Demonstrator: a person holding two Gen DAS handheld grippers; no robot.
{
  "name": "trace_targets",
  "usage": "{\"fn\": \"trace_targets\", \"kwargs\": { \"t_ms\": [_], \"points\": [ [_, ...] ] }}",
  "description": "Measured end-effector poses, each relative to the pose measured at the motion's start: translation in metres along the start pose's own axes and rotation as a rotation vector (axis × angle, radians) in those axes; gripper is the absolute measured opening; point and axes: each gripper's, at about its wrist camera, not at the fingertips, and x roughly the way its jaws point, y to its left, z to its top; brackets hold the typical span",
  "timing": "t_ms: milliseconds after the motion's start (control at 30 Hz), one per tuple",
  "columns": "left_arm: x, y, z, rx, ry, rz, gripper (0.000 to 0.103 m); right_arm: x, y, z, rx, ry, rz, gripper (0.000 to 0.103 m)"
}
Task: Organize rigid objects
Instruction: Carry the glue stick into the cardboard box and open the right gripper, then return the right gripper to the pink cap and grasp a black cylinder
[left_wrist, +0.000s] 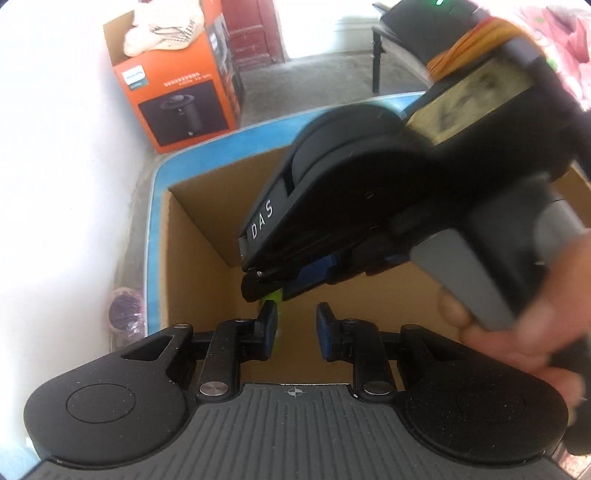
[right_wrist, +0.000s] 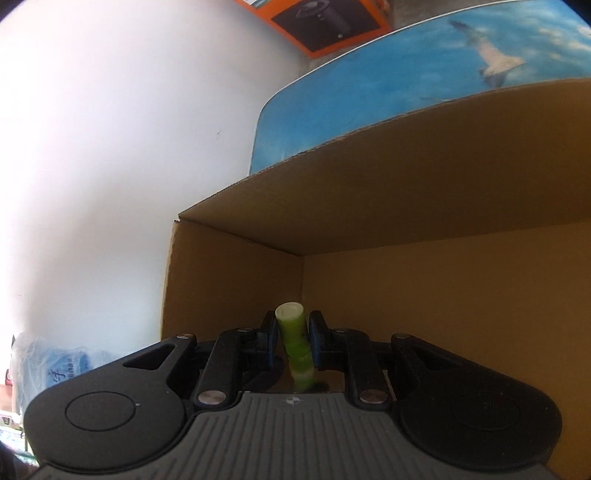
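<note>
An open brown cardboard box (left_wrist: 192, 236) stands on a blue surface (left_wrist: 221, 144). My left gripper (left_wrist: 295, 328) hovers over the box's near side, open, with a small empty gap between its blue pads. My right gripper (left_wrist: 269, 291) reaches in from the upper right, a hand (left_wrist: 517, 332) on its handle, and points down into the box just ahead of the left fingertips. In the right wrist view my right gripper (right_wrist: 293, 332) is shut on a light green cylinder (right_wrist: 293, 339) that stands upright between the pads, in front of the box's inner corner (right_wrist: 303, 258).
The blue surface (right_wrist: 369, 85) carries a sky and seagull print. An orange product box (left_wrist: 177, 92) with a white cloth (left_wrist: 162, 29) on top stands on the floor by the white wall. A purple object (left_wrist: 125, 306) lies left of the table, and a plastic bag (right_wrist: 55, 362) lower left.
</note>
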Motion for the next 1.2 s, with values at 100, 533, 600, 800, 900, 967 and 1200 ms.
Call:
{"fn": "trace_targets", "kwargs": {
  "t_ms": [100,533,600,800,900,967,1200],
  "points": [
    [-0.015,0.005,-0.006,-0.029,-0.031,-0.014,0.038,-0.002,0.0,-0.001,0.018,-0.011,0.03,0.03],
    [-0.147,0.017,-0.075,-0.085,-0.313,-0.202,0.067,-0.145,0.009,-0.081,-0.087,-0.214,0.139,0.05],
    [-0.158,0.019,-0.087,-0.093,-0.343,-0.243,0.068,-0.18,0.011,-0.108,-0.13,-0.26,0.16,0.05],
    [-0.167,-0.004,-0.123,-0.123,-0.362,-0.366,0.071,-0.249,-0.001,-0.194,-0.212,-0.408,0.163,0.05],
    [-0.162,-0.03,-0.143,-0.112,-0.33,-0.376,0.071,-0.248,-0.019,-0.238,-0.207,-0.46,0.12,0.05],
    [-0.156,-0.047,-0.157,-0.091,-0.308,-0.373,0.07,-0.232,-0.033,-0.261,-0.183,-0.463,0.092,0.05],
    [-0.12,-0.098,-0.179,-0.01,-0.246,-0.332,0.057,-0.175,-0.06,-0.292,-0.123,-0.397,0.016,0.042]
  ]
}}
